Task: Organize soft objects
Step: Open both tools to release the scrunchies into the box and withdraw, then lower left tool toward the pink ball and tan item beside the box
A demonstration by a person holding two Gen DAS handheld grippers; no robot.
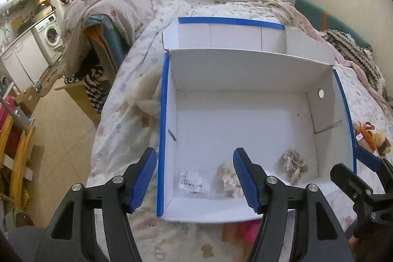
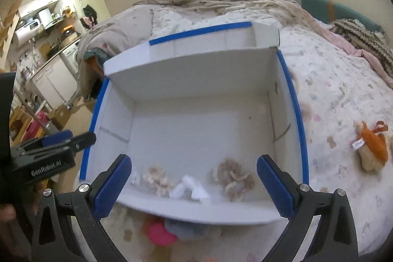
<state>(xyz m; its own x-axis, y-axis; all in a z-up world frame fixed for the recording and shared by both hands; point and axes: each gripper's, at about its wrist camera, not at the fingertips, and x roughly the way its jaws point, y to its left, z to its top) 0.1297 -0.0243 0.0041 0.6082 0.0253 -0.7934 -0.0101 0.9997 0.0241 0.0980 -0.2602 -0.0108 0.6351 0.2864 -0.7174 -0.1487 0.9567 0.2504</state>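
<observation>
My right gripper [image 2: 194, 184] gapes wide, left gripper [image 1: 195, 178] half-open, both empty; scrunchies [image 2: 234, 177] beyond the tips could snag.

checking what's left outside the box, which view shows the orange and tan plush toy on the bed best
The right wrist view: the orange and tan plush toy lies whole on the floral bedspread. The left wrist view catches it smaller, squeezed at the frame edge.

Home bedroom, bed [image 1: 245, 9], washing machine [image 1: 51, 34]

A washing machine [image 1: 51, 34] stands under a counter beyond the rumpled blanket [image 1: 108, 9]
</observation>
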